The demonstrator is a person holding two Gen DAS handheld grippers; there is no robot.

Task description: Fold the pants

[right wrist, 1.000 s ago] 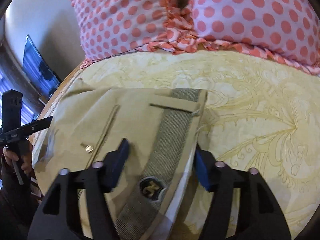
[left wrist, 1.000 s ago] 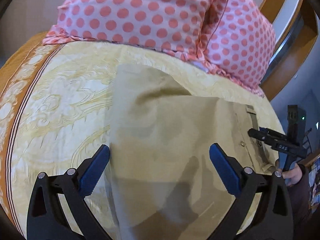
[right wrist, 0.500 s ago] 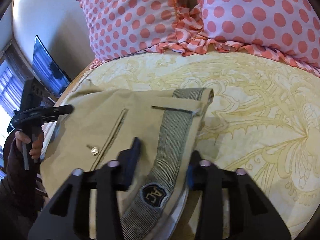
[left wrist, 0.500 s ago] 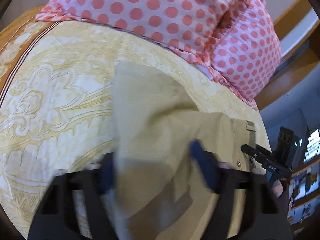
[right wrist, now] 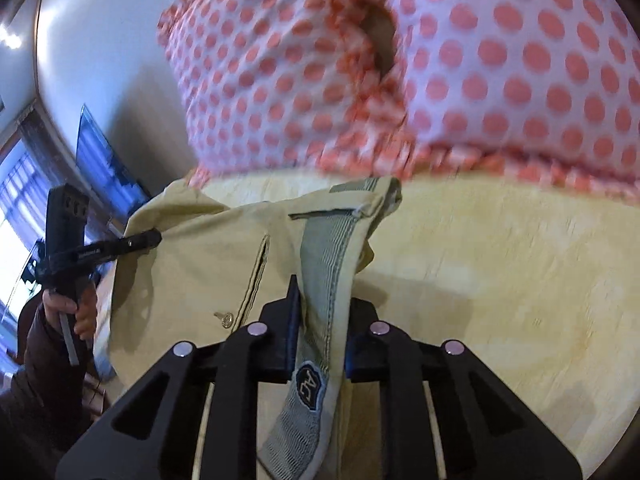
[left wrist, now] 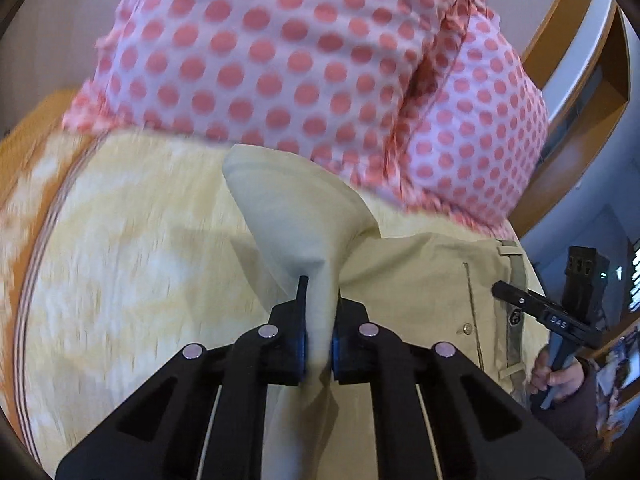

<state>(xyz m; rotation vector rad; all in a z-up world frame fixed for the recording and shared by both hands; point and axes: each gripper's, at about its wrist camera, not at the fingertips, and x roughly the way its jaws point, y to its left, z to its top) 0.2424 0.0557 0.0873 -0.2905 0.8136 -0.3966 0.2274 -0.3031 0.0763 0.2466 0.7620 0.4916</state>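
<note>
Khaki cotton pants [left wrist: 420,280], partly folded, lie on the yellow patterned bedspread [left wrist: 132,264]. Your left gripper [left wrist: 318,350] pinches a bunched leg fold; your right gripper [right wrist: 320,344] clamps the grey ribbed waistband [right wrist: 326,264]. Beyond: pink polka-dot ruffled pillows [right wrist: 480,72], just behind the pants.

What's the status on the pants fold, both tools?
Left tool shut on pants, fabric bunched and lifted. Right tool shut on the waistband. Pillows just past the far edge; nothing else in the way.
</note>
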